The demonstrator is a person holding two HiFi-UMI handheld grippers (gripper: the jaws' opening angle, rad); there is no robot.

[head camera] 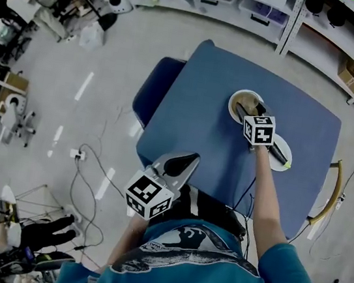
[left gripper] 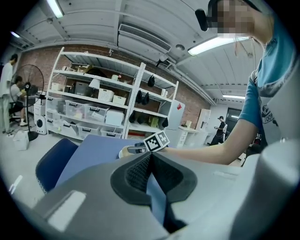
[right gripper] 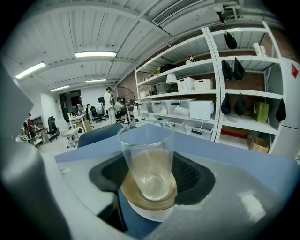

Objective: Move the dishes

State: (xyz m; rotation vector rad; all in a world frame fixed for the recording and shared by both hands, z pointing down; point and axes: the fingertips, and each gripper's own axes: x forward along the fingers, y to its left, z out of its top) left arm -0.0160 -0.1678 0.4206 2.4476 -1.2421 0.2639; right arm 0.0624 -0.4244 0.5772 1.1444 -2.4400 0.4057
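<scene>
A white bowl (head camera: 240,105) with a tan inside stands on the far right part of the blue table (head camera: 202,108). A clear drinking glass (right gripper: 147,154) stands upright in the bowl (right gripper: 150,208). My right gripper (head camera: 259,111) reaches over a white plate (head camera: 284,149) to the bowl. In the right gripper view its pads (right gripper: 110,174) sit on both sides of the glass, so my right gripper (right gripper: 150,165) is shut on it. My left gripper (head camera: 185,164) hovers at the table's near edge. In its own view my left gripper (left gripper: 150,157) is shut with nothing in it.
A dark blue chair (head camera: 150,94) stands against the table's left side, and a wooden chair back (head camera: 331,193) against its right. White shelving (left gripper: 93,108) with bins lines the far wall. Cables (head camera: 85,180) lie on the floor to the left, where people sit at desks.
</scene>
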